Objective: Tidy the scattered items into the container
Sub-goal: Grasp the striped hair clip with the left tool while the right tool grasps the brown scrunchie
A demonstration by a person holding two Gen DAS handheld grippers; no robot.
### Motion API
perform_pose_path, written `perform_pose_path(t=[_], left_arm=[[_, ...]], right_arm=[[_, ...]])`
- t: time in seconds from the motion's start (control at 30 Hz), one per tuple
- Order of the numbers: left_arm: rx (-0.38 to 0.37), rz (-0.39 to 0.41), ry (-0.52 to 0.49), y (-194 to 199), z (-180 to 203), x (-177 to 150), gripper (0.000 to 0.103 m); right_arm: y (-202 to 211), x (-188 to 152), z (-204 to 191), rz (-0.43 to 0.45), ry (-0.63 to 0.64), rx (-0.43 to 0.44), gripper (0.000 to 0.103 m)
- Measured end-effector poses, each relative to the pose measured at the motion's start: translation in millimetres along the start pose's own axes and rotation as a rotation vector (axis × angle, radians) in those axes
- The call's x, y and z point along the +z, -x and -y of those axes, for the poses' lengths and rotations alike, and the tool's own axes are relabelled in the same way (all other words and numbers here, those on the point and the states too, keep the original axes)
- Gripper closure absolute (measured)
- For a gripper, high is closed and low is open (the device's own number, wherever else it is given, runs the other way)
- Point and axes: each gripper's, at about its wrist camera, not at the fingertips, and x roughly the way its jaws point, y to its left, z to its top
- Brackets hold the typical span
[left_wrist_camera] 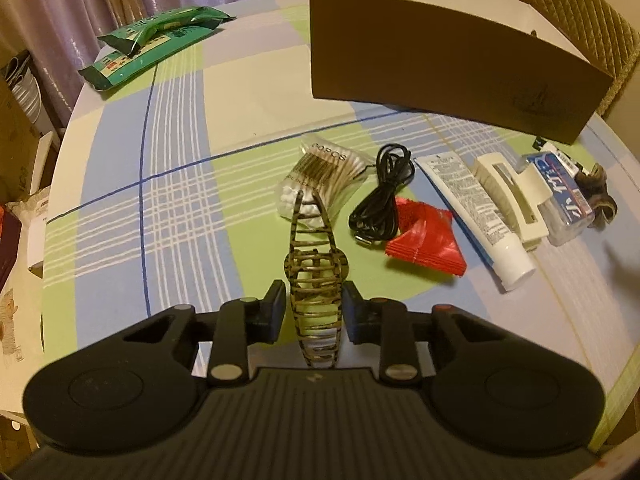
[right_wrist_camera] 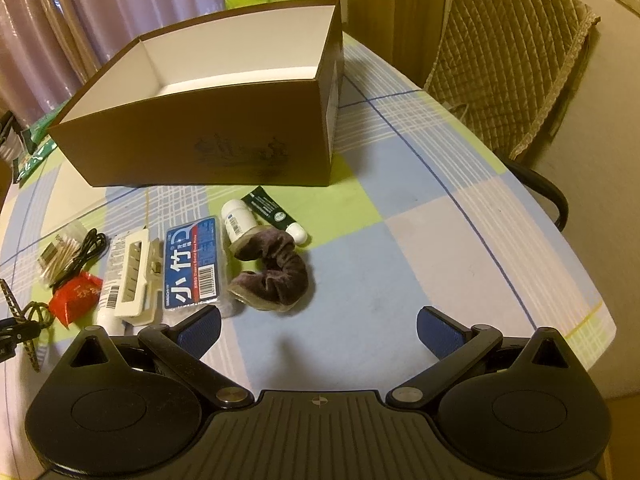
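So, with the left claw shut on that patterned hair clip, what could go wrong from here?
The left claw pinches the hair clip near one end, so the clip could pivot or slip. The clip's far tip overlaps the cotton swab pack and may drag it. The box has a tall near wall, which the dangling clip might hit.

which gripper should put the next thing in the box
Left. The left gripper is already shut on the patterned hair clip, ready to carry to the box. The right gripper is open, holding nothing.
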Motion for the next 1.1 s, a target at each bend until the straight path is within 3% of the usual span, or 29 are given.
perform_pose_path(t=[0.4,0.63,0.73,0.87,1.1], left_arm=[[-0.008,0.002,0.006,-16.3,-1.8,8.3,0.080],[-0.013,0.017,0.007,-10.9,-4.7,13.7,0.080],[-0.013,0.025,0.009,-8.0,-5.1,17.4,0.080],[-0.009,0.028,0.008,-6.9,-4.3,20.3,0.080],[-0.006,0.019,0.007,-6.4,-3.4,20.3,0.080]], right_arm=[[-13.8,4.9,-3.0,-0.004,-0.008,-0.004,0.002],[-21.9,11.6,-7.9,0.040,0.022,0.032,0.004],[-29.1,16.1,-12.9,0.046,0.047,0.050,0.024],[-42.1,20.4,-15.1,0.031,0.036,0.061,0.039],[-61.3,21.0,-20.6,0.008,0.048,0.053,0.056]])
